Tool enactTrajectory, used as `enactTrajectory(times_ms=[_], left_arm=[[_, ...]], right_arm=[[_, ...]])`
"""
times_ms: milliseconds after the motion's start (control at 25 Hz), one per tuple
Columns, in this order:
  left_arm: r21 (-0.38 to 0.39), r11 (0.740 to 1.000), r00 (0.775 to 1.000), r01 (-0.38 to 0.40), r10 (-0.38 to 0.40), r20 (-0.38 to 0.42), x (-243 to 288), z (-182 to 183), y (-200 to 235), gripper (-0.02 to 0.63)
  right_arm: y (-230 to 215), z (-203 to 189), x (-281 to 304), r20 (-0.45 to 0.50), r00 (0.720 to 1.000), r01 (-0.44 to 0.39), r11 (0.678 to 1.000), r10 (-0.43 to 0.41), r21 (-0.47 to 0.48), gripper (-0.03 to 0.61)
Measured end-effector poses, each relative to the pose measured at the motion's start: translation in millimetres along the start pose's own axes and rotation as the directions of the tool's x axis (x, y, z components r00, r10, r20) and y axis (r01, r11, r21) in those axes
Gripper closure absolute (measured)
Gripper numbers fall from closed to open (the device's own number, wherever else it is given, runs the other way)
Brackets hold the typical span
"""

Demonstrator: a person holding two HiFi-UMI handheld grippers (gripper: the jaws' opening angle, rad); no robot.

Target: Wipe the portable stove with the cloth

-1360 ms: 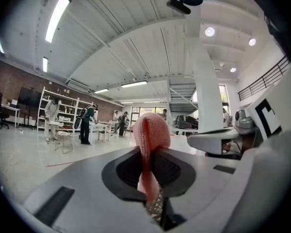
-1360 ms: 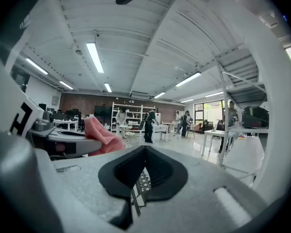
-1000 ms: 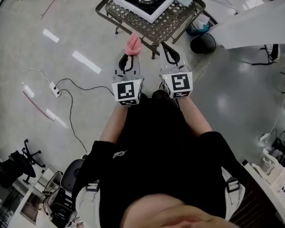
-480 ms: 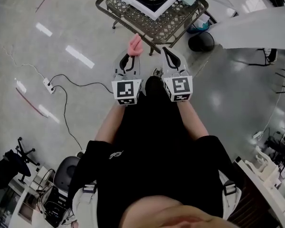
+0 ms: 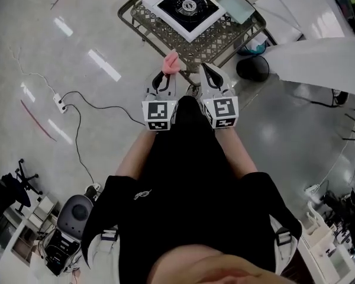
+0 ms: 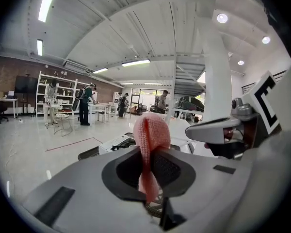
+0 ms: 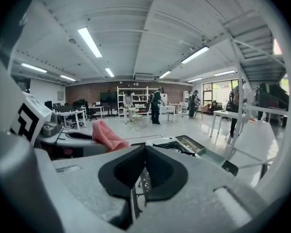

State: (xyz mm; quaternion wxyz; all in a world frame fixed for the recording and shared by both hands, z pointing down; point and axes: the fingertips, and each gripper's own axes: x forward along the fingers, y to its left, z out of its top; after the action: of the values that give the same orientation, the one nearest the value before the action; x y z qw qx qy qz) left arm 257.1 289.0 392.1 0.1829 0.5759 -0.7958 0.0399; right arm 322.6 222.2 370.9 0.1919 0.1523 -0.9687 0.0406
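Observation:
A white portable stove with a black burner sits on a metal lattice table at the top of the head view. My left gripper is shut on a pink cloth, which sticks up past its tips, just short of the table's near edge. In the left gripper view the cloth hangs between the jaws of the left gripper, with the stove behind it. My right gripper is beside it, shut and empty. In the right gripper view the right gripper has the stove just beyond it and the cloth at left.
A teal tray lies on the table beside the stove. Under and right of the table stand a black bin and a blue bucket. A power strip with cable lies on the floor at left. A white tabletop is at right.
The person has stepped toward the table, so stove and table now sit lower and closer in the head view. Both grippers stay shut, the left still holding the cloth.

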Motion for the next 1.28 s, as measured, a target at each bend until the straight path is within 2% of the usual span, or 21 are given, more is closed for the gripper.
enactTrajectory(times_ms=[160,360,520,680,880,1000,1200,1280], left_arm=[[-0.032,0.999,0.998,-0.03,0.028,-0.057,56,-13,-11,0.583],[0.05,0.99,0.984,-0.129,0.134,-0.115,114,-48,-6,0.583],[0.039,0.988,0.974,-0.147,0.152,-0.17,146,-69,-5,0.583],[0.034,0.989,0.97,-0.142,0.146,-0.196,166,-87,-1,0.583],[0.017,0.983,0.961,-0.18,0.18,-0.21,187,-116,9,0.583],[-0.012,0.985,0.965,-0.173,0.167,-0.203,196,-129,10,0.583],[0.036,0.981,0.954,-0.19,0.193,-0.229,206,-153,21,0.583],[0.026,0.98,0.949,-0.198,0.198,-0.247,212,-163,25,0.583]], right_arm=[[-50,-5,24,-0.018,0.999,-0.042,0.999,0.042,0.018,0.575],[-98,-22,44,-0.063,0.992,-0.105,0.994,0.106,0.017,0.575],[-127,-37,53,-0.107,0.988,-0.111,0.993,0.113,0.028,0.575],[-138,-50,68,-0.113,0.987,-0.112,0.992,0.118,0.056,0.575],[-145,-71,89,-0.137,0.984,-0.101,0.99,0.114,0.096,0.575],[-141,-77,96,-0.153,0.979,-0.12,0.989,0.132,0.083,0.575],[-134,-86,97,-0.179,0.971,-0.146,0.987,0.157,0.073,0.575],[-135,-91,97,-0.196,0.968,-0.146,0.987,0.158,0.074,0.575]])
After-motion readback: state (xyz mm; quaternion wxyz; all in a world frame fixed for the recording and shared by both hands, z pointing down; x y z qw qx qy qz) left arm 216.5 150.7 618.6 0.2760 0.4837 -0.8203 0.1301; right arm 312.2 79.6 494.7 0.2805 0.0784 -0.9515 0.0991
